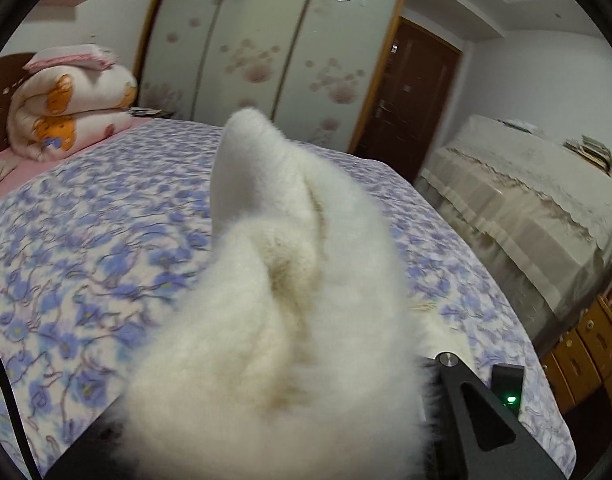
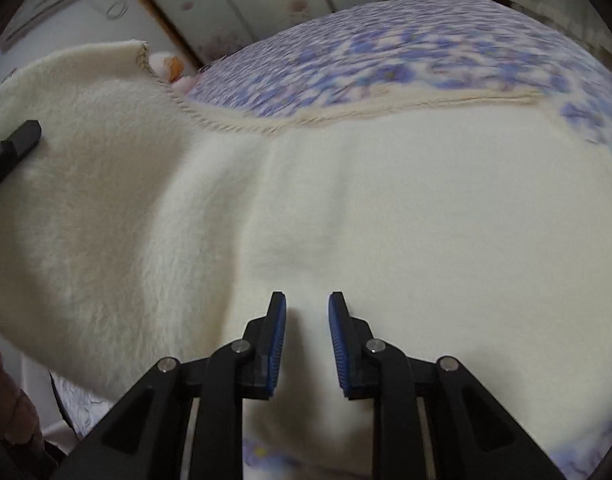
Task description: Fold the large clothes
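Covering bed (image 1: 85,240): blue-floral sheet; wardrobe (image 1: 265,40) behind. Left gripper (image 1: 289,420) clamps fluffy white garment (image 2: 346,200); right gripper (image 2: 307,300) jaws apart, nothing btwn.

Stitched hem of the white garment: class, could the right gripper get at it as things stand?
Probably yes. The right gripper hovers open over the white garment, and only flat cloth lies between it and the stitched hem.

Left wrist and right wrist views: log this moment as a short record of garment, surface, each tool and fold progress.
garment: cream fleece garment, mostly spread flat, left part raised
surface: bed with blue-flowered sheet
left tool: fingertips buried in the fleece bunched over it, shut on it
right tool: jaws slightly apart above the garment, gripping nothing
fold progress: just begun
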Motion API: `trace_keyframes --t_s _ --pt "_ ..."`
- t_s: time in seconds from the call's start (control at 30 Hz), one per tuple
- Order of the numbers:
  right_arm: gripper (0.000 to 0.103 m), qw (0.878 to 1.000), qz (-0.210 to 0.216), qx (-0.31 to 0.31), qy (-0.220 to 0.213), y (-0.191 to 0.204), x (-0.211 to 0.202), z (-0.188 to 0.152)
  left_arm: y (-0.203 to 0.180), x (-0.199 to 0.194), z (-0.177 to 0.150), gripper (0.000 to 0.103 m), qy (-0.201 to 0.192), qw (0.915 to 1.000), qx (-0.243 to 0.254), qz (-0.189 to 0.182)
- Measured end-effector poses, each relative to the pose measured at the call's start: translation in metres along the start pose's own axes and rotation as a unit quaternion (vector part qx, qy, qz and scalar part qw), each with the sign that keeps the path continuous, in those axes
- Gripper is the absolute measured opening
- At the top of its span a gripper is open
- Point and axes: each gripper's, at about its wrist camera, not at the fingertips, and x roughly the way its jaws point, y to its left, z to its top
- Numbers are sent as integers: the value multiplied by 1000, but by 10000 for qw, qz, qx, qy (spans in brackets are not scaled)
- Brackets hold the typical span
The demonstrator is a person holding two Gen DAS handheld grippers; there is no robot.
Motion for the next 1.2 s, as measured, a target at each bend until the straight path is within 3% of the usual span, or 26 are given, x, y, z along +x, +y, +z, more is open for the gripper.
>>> trace_keyframes --t_s 0.23,0.43,0.53,0.57,0.63,0.7,0.73,0.93,1.03,1.13,1.2 --pt "22 9905 -936 437 -908 -99 -113 -1 -108 49 -24 18 329 9978 308 -485" --pt "22 9844 -1305 906 -751 -164 -138 -33 -179 120 -105 18 1185 9871 1014 -351" --pt "22 9841 -1324 1050 -552 -180 -132 -49 -194 137 -145 20 1225 9773 1728 -19" --pt "22 9842 -1305 1087 -497 -182 -129 -53 -195 136 -151 22 1147 9748 1912 11" --pt "22 9841 -1272 1177 -385 -188 -124 -58 -197 133 -152 35 1170 9704 2113 -47" --pt "22 9839 -1226 1256 -348 -191 -121 -59 -198 127 -146 73 1440 9665 2087 -391" --pt "22 9838 -1194 1297 -329 -192 -120 -58 -200 123 -139 79 1550 9650 2061 -480" --pt "22 9853 -981 1273 -571 -180 -136 -42 -189 71 -104 82 1943 9604 1687 -1068" --pt "27 9875 -736 1206 -694 -168 -149 -28 -159 48 -82 87 1864 9667 1251 -1226" --pt "33 9900 -440 1088 -781 -153 -159 -13 -116 38 -67 95 1703 9772 851 -943" --pt "40 9919 -258 986 -759 -141 -160 -4 -86 45 -63 95 1701 9813 799 -421"
